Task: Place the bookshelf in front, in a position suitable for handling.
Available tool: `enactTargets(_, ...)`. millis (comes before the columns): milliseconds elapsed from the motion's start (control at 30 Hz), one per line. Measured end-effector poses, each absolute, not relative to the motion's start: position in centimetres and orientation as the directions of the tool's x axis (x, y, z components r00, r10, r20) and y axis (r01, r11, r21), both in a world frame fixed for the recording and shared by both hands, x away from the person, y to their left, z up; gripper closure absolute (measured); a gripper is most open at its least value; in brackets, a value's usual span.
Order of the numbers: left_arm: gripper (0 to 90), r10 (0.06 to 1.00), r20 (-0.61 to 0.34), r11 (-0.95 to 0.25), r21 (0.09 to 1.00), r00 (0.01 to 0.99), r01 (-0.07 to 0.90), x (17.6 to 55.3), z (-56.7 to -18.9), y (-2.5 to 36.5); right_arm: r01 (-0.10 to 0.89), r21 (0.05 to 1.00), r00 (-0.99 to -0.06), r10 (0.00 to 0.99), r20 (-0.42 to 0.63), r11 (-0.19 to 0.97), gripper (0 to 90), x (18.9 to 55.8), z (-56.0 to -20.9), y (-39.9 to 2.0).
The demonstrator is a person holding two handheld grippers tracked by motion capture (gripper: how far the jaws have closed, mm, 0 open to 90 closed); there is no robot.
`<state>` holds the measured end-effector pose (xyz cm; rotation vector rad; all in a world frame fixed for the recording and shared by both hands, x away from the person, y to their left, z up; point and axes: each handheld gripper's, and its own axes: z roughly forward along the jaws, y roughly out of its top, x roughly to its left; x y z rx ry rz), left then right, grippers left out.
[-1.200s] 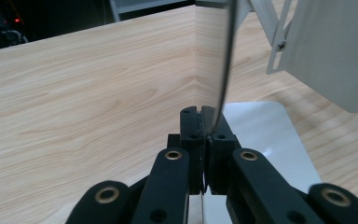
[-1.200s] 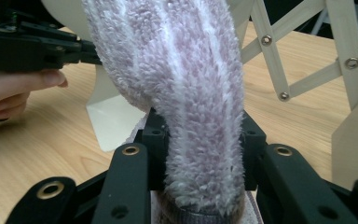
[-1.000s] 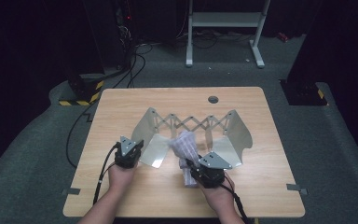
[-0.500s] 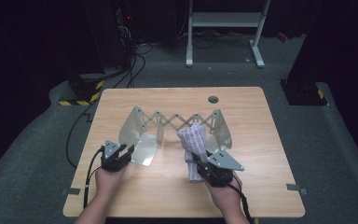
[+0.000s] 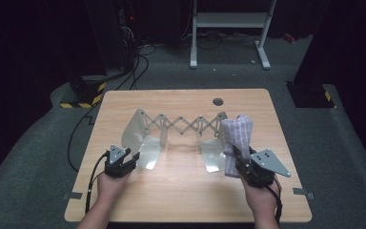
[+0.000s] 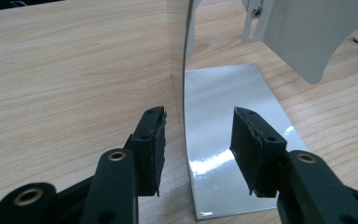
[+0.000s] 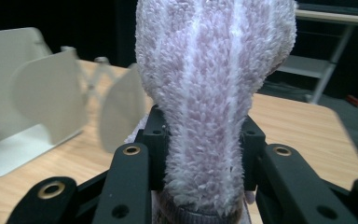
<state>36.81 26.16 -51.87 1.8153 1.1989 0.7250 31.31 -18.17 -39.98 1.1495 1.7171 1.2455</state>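
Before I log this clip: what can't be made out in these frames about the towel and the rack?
- Fluffy towel: its lower end, hidden behind the right claw in the right gripper view and cut off at the bottom edge.
- Expanding metal rack: blurred in the right gripper view; its right plate partly hidden by the towel in the high view.
- Left claw: small in the high view.

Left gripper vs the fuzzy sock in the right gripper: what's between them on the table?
In the high view, the metal expanding rack stands between the left gripper and the sock: its two flat foot plates, with bare wood between those.
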Motion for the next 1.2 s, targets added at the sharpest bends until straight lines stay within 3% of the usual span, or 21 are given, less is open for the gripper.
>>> enactTargets(233,53.5,0.924,0.019,-0.208,0.863,0.382,0.460,36.9,-51.9,26.3,0.288,0.953,-0.274,0.962,-0.013,0.095,65.4,31.5,-40.4,-21.4)
enactTargets(467,53.6,0.920,0.016,-0.209,0.865,0.391,0.456,36.8,-51.9,26.1,0.378,0.922,-0.213,0.977,-0.006,0.088,65.2,32.3,-43.1,-23.3)
enactTargets(567,53.7,0.921,0.012,-0.201,0.870,0.390,0.450,36.8,-51.8,26.3,0.485,0.869,-0.188,0.982,-0.003,0.096,64.6,33.5,-46.3,-24.2)
enactTargets(833,53.9,0.916,0.004,-0.205,0.866,0.402,0.457,36.9,-51.9,26.2,0.624,0.777,-0.148,0.989,0.015,0.081,62.6,35.0,-50.8,-25.6)
enactTargets(1067,53.6,0.913,-0.003,-0.202,0.866,0.409,0.458,37.0,-52.0,26.3,0.605,0.790,-0.171,0.985,0.006,0.101,45.5,34.8,-50.2,-24.7)
enactTargets(1200,53.5,0.916,-0.018,-0.181,0.873,0.401,0.454,37.0,-51.8,26.6,0.555,0.821,-0.199,0.980,-0.026,0.135,41.9,34.3,-48.9,-23.7)
